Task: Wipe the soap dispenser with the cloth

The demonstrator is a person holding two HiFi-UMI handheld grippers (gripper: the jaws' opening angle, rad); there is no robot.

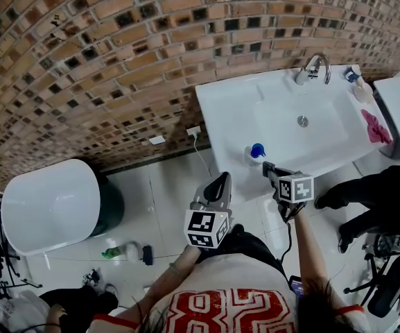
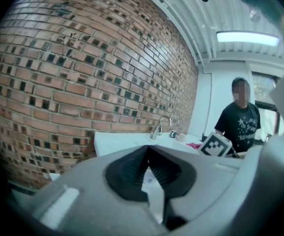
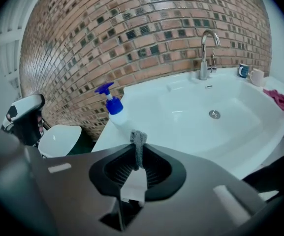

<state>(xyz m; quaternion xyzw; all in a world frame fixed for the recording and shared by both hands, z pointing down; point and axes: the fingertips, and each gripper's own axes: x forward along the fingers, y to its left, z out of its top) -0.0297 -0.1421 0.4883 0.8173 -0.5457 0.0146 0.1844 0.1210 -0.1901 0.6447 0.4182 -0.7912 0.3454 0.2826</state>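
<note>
Right claw (image 3: 139,154) is pinching shut on a small fold of grey cloth (image 3: 138,139), which is sticking up just past its tips. Left claw (image 2: 148,147) is hovering off to the side, over the floor and short of the sink; its jaws are meeting at the tips with nothing between them. Each claw is carrying a marker cube (image 1: 206,229) printed with black-and-white square codes, which spell out no words. Nearest the head camera, the wearer's shirt (image 1: 227,309) is showing large red numerals that look like "82".

Just ahead of the cloth, the soap dispenser (image 3: 113,109) is standing upright on the near left corner of the white sink (image 3: 181,90) surface. It is a pale bottle with a blue pump head, and no label on it is coming through legibly. Further back, a chrome tap (image 3: 206,53) is rising from the rear rim. To its right a blue mug (image 3: 243,71) and a white cup (image 3: 256,76) are sitting side by side, with any print on the mug too small to read. A pink rag (image 3: 281,100) is lying on the right edge. A brick wall (image 3: 132,28) is running behind everything. In the left gripper view a person (image 2: 239,124) in a black T-shirt is standing beyond the sink, the shirt's pale print too blurred to read.
</note>
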